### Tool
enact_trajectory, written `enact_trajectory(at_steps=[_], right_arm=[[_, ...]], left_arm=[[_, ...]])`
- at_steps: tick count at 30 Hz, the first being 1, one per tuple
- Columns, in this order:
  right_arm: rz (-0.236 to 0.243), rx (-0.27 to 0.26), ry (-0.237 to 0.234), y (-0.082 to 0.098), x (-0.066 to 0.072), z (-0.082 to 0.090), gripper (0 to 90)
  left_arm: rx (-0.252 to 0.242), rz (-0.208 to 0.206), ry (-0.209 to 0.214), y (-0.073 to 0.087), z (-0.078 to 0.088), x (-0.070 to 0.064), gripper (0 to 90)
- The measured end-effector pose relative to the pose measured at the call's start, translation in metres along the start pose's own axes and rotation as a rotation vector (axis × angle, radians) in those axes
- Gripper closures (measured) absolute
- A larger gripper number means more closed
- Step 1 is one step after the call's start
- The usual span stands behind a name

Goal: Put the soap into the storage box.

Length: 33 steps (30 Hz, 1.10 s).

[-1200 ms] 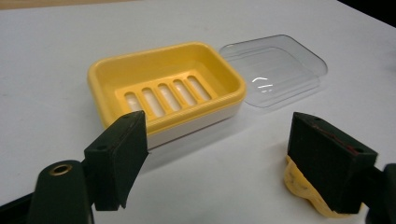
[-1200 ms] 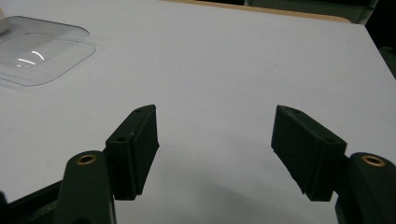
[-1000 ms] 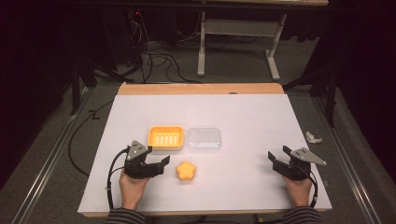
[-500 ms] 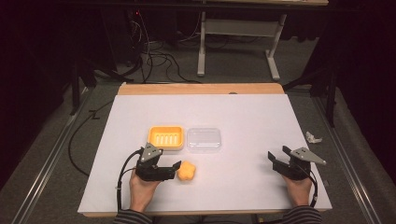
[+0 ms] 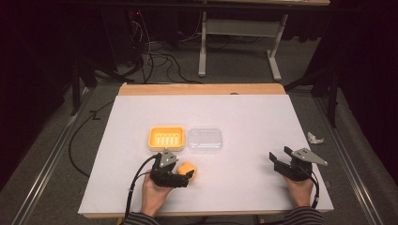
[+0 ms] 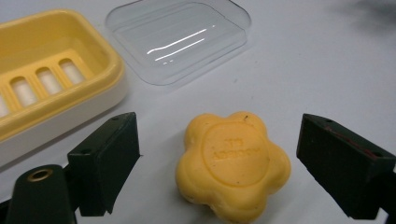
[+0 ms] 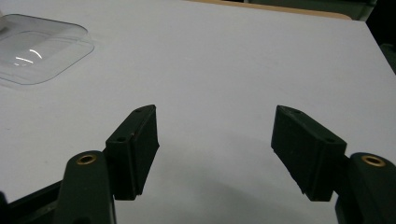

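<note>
- Orange-yellow and flower-shaped, the soap bar [image 6: 233, 163] lies flat on the white table cover [image 5: 244, 117], near the cover's front edge and left of its middle.
- A round stamped disc on the soap's top carries embossed lettering, too faint and shallow to read.
- The left gripper [image 6: 219, 168] is released: its black jaws stand wide apart with the soap between them, a gap on each side, neither jaw touching it.
- Just behind the soap sits the yellow soap dish [image 5: 166, 138], with slotted drain holes in its floor.
- Touching or almost touching the dish's right side lies the clear plastic lid [image 5: 205, 139], behind the soap and slightly right.
- Well to the soap's right, the right gripper [image 5: 279, 161] rests released on the cover, jaws spread over bare surface.
- A crumpled white scrap [image 5: 315, 138] lies beyond the cover's right edge.
</note>
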State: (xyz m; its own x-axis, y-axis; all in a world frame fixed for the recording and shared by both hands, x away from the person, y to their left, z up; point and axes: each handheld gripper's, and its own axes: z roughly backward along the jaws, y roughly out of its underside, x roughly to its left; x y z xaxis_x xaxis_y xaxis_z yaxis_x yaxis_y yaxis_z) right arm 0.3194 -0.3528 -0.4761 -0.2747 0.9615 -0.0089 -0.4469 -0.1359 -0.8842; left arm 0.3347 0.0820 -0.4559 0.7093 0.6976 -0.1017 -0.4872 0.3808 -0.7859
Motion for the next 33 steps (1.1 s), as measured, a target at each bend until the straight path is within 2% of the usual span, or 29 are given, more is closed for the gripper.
enact_trajectory(at_steps=[2, 9, 10, 12, 17, 22, 26, 33], right_arm=[[0.002, -0.001, 0.003, 0.0, 0.001, 0.0, 32.3], [0.005, -0.004, 0.003, 0.0, 0.0, 0.0, 32.2], [0.005, -0.004, 0.003, 0.0, 0.0, 0.0, 32.2], [0.003, -0.002, 0.004, 0.0, 0.001, 0.0, 32.2], [0.004, -0.005, 0.007, 0.0, 0.0, 0.0, 32.2], [0.001, -0.005, 0.004, 0.0, 0.0, 0.001, 32.0], [0.003, -0.001, -0.004, 0.0, 0.0, 0.0, 31.9], [0.007, -0.006, -0.001, 0.0, 0.0, 0.001, 31.8]], left_arm=[[0.007, -0.007, 0.004, 0.0, -0.002, -0.003, 13.3], [0.087, -0.035, -0.005, 0.002, -0.013, -0.007, 12.5], [0.087, -0.035, -0.005, 0.002, -0.013, -0.007, 12.5], [0.105, -0.052, -0.019, 0.004, -0.016, -0.01, 13.2], [0.115, -0.054, -0.036, 0.004, -0.019, -0.01, 15.2], [0.171, -0.079, -0.055, 0.007, -0.027, -0.017, 20.3], [0.163, -0.078, -0.065, 0.006, -0.028, -0.017, 25.4], [0.156, -0.094, -0.077, 0.007, -0.028, -0.019, 26.1]])
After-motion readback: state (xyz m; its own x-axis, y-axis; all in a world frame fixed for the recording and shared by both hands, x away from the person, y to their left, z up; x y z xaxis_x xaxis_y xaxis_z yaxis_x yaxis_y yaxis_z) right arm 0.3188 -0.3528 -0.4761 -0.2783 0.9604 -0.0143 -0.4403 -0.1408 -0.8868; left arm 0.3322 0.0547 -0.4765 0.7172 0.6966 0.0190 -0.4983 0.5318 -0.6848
